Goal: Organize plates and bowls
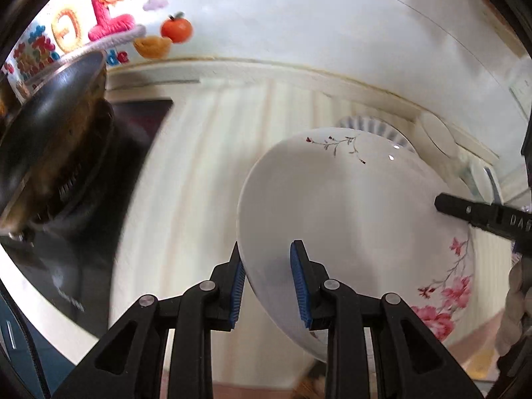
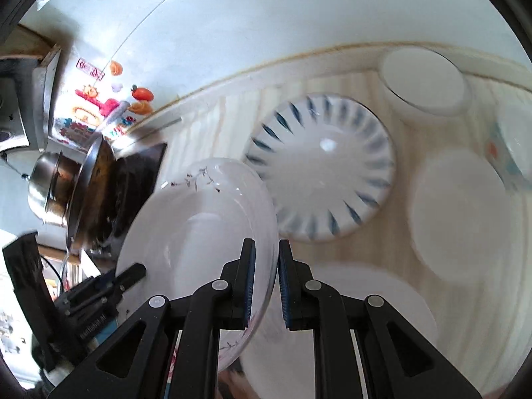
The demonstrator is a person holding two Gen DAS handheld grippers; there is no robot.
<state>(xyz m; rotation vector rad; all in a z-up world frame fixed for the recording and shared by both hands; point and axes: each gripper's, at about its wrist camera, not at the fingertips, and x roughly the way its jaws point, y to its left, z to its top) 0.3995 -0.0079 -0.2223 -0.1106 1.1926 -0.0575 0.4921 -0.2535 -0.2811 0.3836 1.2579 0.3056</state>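
White floral porcelain bowl lifted off bench — left gripper and right gripper each clamp opposite rims, 2-handed for stability.

On the black finger of my right hand-held gripper, seen from the left wrist, I read the white letters "DA", cut off by the edge. On the colourful wall decoration I read blue letters "de"; its other characters are too blurred for me.
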